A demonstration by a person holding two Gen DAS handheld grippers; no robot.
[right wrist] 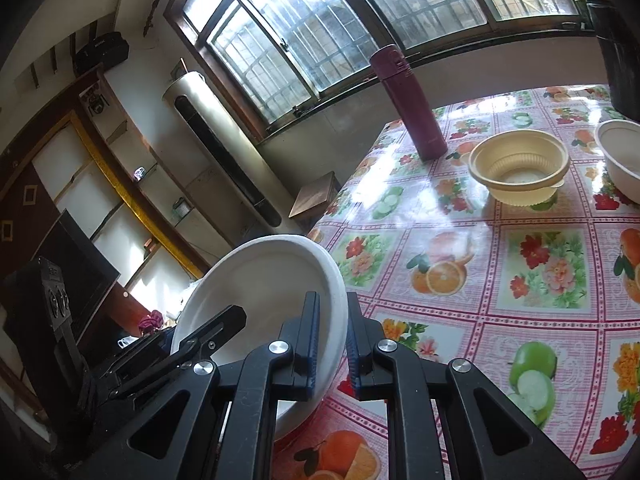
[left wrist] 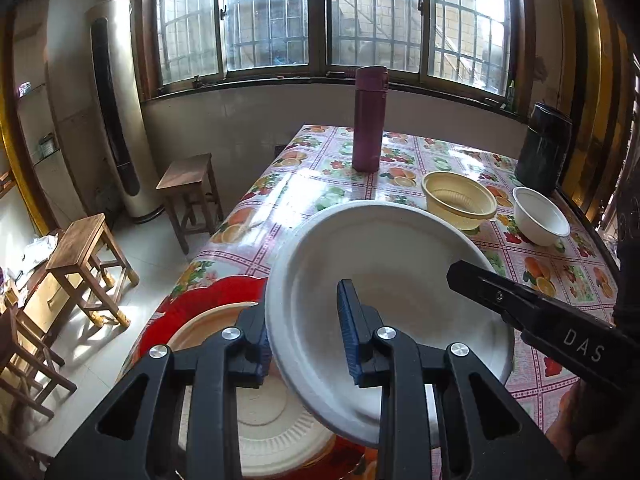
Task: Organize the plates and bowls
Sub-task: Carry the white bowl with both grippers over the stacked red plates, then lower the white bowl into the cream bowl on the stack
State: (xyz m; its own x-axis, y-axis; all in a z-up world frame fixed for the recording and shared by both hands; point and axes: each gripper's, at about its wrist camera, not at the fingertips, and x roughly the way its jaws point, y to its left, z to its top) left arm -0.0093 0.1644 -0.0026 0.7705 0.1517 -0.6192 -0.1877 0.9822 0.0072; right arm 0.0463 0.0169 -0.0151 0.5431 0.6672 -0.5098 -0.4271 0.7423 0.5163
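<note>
Tilted white plate (left wrist: 384, 280) (plain, deep-rimmed) pinched by left hand-held gripper (left wrist: 308, 336) and right hand-held gripper (right wrist: 334, 344).

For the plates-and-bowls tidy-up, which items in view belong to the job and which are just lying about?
Belongs to the job:
white plate, held by both grippers
plate underneath
yellow bowl
white bowl

Lying about:
maroon flask
black container
wooden stools

Open tablecloth (right wrist: 460, 216) before flask (right wrist: 408, 104), bowls (right wrist: 520, 168)
</note>
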